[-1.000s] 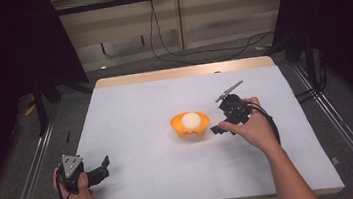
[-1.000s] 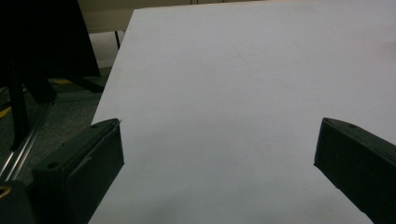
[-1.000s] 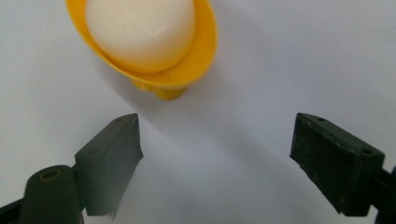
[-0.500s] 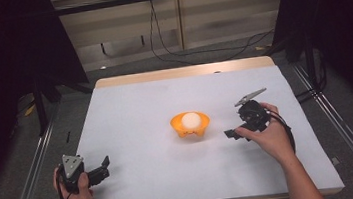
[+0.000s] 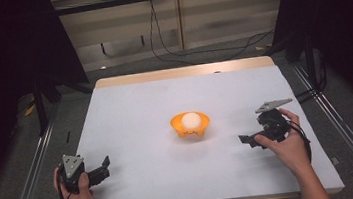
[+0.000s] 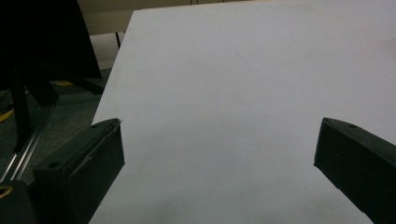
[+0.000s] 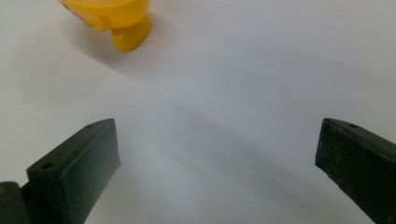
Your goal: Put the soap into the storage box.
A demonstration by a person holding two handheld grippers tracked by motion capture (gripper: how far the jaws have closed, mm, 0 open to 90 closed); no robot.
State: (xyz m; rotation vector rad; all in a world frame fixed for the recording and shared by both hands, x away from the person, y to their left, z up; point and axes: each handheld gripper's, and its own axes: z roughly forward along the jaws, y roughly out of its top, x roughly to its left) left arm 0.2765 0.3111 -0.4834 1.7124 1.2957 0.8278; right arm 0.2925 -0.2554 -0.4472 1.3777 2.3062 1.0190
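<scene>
1. Orange plastic bowl point(image 5: 190, 126) is sitting near the middle of the tabletop point(image 5: 131, 114), upright, with a white ball point(image 5: 191, 120) resting inside it.
2. Right claw point(image 5: 247, 139) is hovering to the bowl's right, toward the right edge, jaws spread wide and holding nothing. In the right gripper view the bowl's yellow-orange base point(image 7: 116, 18) is showing at the top left, well apart from the jaws.
3. Left claw point(image 5: 102, 167) is parking near the front-left corner, jaws apart, empty, looking across bare tabletop point(image 6: 243, 93).
4. Step, as I'm reading it: ball is already sitting in the bowl and the right claw is standing clear of it, so the placing looks finished or between moves.
5. Next move, if the bowl needs handling: right claw is needing to swing left and line one jaw over the rim.
6. Orientation: bowl is opening upward; it's round, so no real long axis. Small lobes at the rim are too small for me to read direction.
</scene>
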